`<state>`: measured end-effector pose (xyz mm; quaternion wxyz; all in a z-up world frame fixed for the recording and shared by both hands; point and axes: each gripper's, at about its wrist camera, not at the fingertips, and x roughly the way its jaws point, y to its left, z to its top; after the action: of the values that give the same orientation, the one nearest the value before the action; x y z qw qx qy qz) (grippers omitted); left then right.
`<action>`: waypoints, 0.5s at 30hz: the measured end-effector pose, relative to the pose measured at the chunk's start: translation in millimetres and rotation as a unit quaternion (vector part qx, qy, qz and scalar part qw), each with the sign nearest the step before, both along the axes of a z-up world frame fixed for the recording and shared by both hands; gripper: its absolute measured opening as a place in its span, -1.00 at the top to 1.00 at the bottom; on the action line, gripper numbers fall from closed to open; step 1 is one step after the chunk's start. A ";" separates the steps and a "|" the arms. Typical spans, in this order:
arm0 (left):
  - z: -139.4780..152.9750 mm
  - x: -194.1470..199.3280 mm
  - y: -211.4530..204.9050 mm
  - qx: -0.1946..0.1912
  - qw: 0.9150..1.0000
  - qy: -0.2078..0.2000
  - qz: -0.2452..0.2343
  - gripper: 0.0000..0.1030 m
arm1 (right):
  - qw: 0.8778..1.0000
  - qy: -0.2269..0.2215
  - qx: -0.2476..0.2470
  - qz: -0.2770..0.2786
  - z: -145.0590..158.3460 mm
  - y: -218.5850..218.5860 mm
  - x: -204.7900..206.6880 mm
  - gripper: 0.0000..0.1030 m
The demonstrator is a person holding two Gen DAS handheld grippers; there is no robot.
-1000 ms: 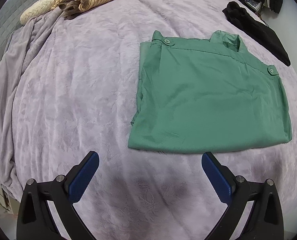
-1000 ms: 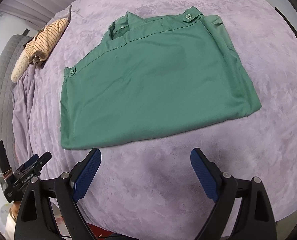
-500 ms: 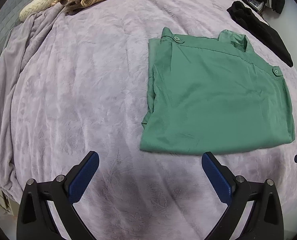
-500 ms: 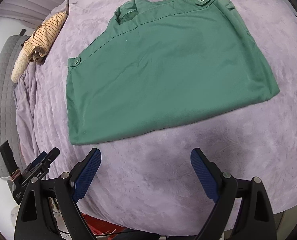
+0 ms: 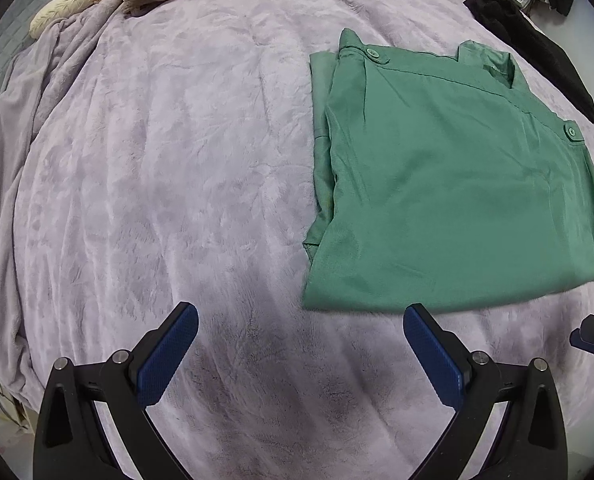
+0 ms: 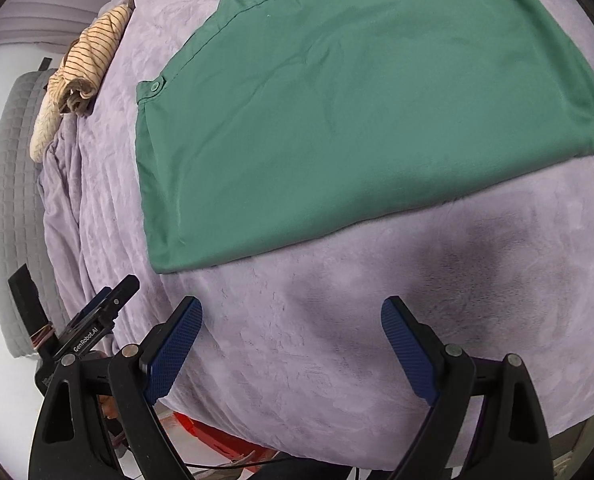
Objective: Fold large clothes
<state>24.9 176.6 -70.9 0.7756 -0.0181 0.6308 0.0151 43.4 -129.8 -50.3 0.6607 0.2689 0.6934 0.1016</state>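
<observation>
Lilac plush blanket (image 5: pixel 169 152) under folded green shirt (image 5: pixel 449 184)

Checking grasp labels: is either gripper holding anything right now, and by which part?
Nothing is held. The left gripper and right gripper are both open over the purple blanket, short of the near edge of the green shirt.

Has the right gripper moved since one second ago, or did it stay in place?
Yes. The right gripper has moved forward toward the green garment: the garment's near hem now lies closer to the open jaws, and its far edge has left the view.
</observation>
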 end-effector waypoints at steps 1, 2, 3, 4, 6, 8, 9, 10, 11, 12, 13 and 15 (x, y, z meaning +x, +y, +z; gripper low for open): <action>-1.8 1.5 0.1 0.001 1.000 0.001 -0.002 -1.00 | 1.000 0.003 0.010 -0.004 -3.9 1.9 0.3 -0.80; -3.7 2.7 0.4 0.001 1.000 0.003 -0.003 -1.00 | 1.000 0.007 0.021 -0.010 -8.1 3.9 0.1 -0.80; -5.3 4.3 0.3 0.003 1.000 0.004 -0.005 -1.00 | 0.999 0.011 0.033 -0.017 -12.8 6.0 0.2 -0.80; -6.9 5.9 0.3 0.004 1.000 0.005 -0.006 -1.00 | 0.998 0.016 0.049 -0.026 -18.2 8.2 0.7 -0.80; -9.5 8.4 1.5 0.005 1.000 0.007 -0.007 -1.00 | 0.996 0.023 0.076 -0.041 -26.9 13.4 1.6 -0.80; -12.4 10.9 2.6 0.005 1.000 0.010 -0.008 -1.00 | 0.994 0.029 0.095 -0.050 -33.7 19.8 2.9 -0.80; -13.8 12.2 3.0 0.004 1.000 0.011 -0.008 -1.00 | 0.993 0.033 0.105 -0.053 -37.5 23.9 4.1 -0.80; -15.0 12.6 3.6 0.005 1.000 0.012 -0.009 -1.00 | 0.992 0.034 0.112 -0.055 -39.9 27.8 5.0 -0.80; -16.0 13.8 4.1 0.004 1.000 0.013 -0.010 -1.00 | 0.990 0.035 0.121 -0.058 -42.6 32.0 5.9 -0.80; -16.9 15.0 4.9 0.002 1.000 0.014 -0.011 -1.00 | 0.989 0.036 0.128 -0.059 -44.5 35.8 7.3 -0.80; -18.0 16.2 6.2 -0.003 1.000 0.015 -0.011 -1.00 | 0.988 0.035 0.138 -0.060 -47.0 40.1 8.5 -0.80; -20.3 19.1 10.1 -0.016 1.000 0.015 -0.006 -1.00 | 0.986 0.034 0.152 -0.063 -51.3 46.6 11.2 -0.80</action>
<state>44.0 186.7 -91.2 0.7658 -0.0265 0.6426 0.0004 54.6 -83.2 -101.6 0.5933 0.4130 0.6734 0.1548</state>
